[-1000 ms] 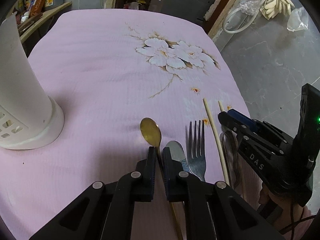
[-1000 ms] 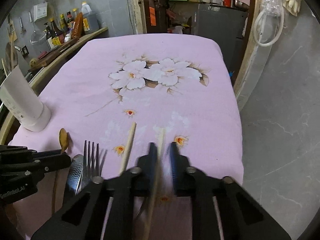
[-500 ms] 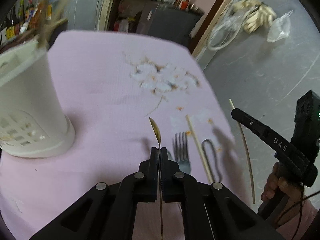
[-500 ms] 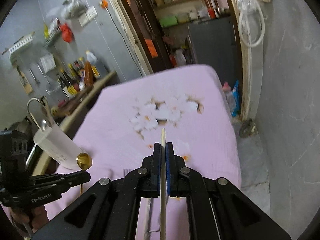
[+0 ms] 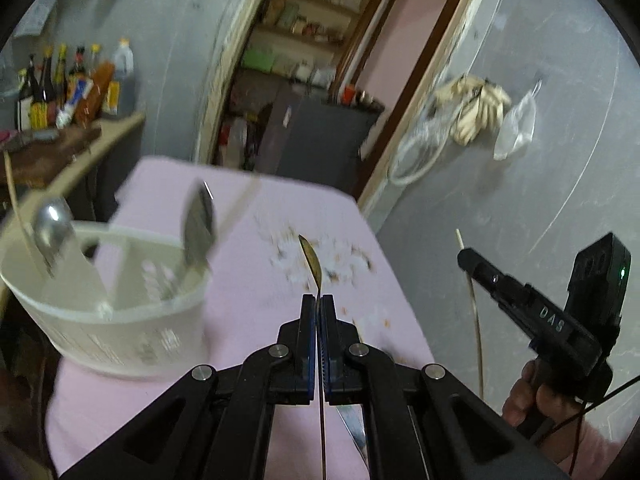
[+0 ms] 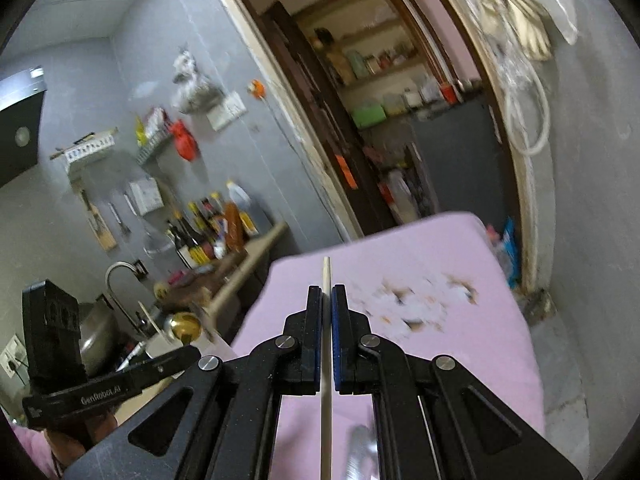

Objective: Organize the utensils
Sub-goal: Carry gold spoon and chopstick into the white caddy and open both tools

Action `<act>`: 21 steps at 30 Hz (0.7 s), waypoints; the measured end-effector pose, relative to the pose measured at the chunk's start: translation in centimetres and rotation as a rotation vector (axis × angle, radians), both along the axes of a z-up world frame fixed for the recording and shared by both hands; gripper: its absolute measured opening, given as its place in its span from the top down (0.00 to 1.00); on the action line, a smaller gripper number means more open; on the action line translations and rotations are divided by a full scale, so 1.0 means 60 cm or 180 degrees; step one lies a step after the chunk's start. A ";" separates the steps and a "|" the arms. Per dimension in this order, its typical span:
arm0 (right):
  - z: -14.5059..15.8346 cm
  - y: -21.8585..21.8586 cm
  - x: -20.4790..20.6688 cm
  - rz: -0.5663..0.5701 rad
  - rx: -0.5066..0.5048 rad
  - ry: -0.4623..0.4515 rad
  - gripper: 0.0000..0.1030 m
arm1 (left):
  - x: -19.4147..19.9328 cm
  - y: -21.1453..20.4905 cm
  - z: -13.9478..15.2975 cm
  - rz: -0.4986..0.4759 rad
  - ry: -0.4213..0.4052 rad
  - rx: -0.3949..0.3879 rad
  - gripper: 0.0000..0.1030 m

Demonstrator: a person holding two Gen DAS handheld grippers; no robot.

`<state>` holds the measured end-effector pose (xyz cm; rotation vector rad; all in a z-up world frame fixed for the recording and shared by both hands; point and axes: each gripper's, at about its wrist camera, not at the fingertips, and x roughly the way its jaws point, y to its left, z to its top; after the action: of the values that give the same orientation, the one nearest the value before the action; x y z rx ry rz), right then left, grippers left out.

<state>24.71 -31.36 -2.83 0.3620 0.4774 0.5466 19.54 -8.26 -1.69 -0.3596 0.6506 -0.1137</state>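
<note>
My left gripper (image 5: 318,299) is shut on the thin handle of a gold spoon (image 5: 311,258), which stands edge-on above the pink tablecloth (image 5: 248,280). To its left is the white utensil holder (image 5: 100,320), which has a silver spoon (image 5: 52,220) and other utensils in it. My right gripper (image 6: 327,289) is shut on a pale chopstick (image 6: 326,272) and is held off the table. In the left wrist view the right gripper (image 5: 464,258) hangs at the right with the chopstick (image 5: 475,312). The right wrist view shows the left gripper (image 6: 194,354) and the spoon's bowl (image 6: 184,326) at lower left.
A knife blade (image 5: 352,428) and a blurred utensil (image 6: 360,452) lie on the cloth near the front edge. Left of the table runs a counter with bottles (image 6: 208,236) and a tap (image 6: 118,276). An open doorway (image 6: 380,140) lies beyond the table's far end.
Both grippers have lifted well off the table and tilted up, the left carrying the gold spoon, the right the chopstick. The holder's open top has come into view.
</note>
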 end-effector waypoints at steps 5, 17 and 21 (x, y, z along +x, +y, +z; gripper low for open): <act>0.052 0.072 -0.011 0.0087 0.0032 -0.0363 0.96 | -0.014 0.063 0.061 0.0125 -0.0351 0.0089 0.97; 0.119 0.224 0.006 0.0162 0.0731 -0.0886 0.96 | -0.018 0.218 0.134 0.0505 -0.0924 0.0133 0.97; 0.100 0.270 0.023 0.0057 0.0887 -0.0871 0.96 | -0.019 0.270 0.129 0.0681 -0.1002 -0.0007 0.97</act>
<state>26.07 -15.14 3.15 0.5405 0.1398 0.6713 18.38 7.97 6.04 -0.4011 0.2984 0.0334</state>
